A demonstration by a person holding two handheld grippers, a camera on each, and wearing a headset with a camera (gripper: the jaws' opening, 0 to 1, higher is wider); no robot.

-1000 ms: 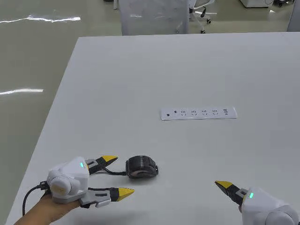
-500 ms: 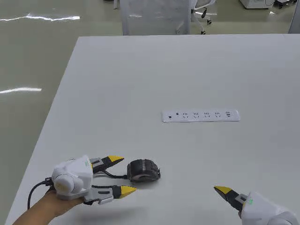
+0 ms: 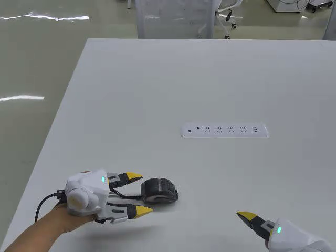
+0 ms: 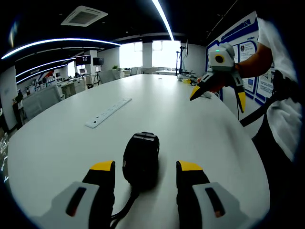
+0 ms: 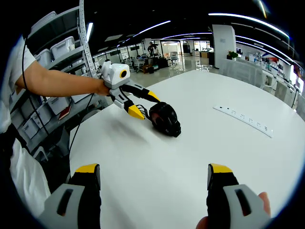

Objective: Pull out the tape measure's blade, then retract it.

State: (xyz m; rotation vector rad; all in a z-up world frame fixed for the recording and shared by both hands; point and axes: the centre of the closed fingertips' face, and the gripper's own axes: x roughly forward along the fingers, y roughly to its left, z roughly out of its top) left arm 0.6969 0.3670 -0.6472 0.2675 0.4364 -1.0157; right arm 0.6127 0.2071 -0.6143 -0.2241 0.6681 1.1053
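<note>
1. Black, rounded, rubber-cased tape measure [image 3: 159,190]: flat on near-left part of white workbench [image 3: 157,89]; blade housed, not yet drawn out; black cord [image 3: 125,195] trailing left.
2. Left gripper [image 3: 140,193]: yellow-tipped jaws spread wide, flanking left end of case, gripping nothing; likely lined up to clamp case steady.
3. Right gripper [image 5: 153,169]: wide open, empty, well apart at near right; probably reserved for blade hook.
4. White power strip [image 3: 224,129]: farther right, away from the tape measure.

Wide white counter [image 3: 157,79], glossy pale floor [image 3: 37,63] catching glare beyond it, office chair [image 3: 224,9] at the far edge — long ceiling light strips [image 4: 162,16], square ceiling vent [image 4: 84,15], blue wall posters [image 4: 245,36], storage shelves [image 5: 57,51] stacked with pale bins
</note>
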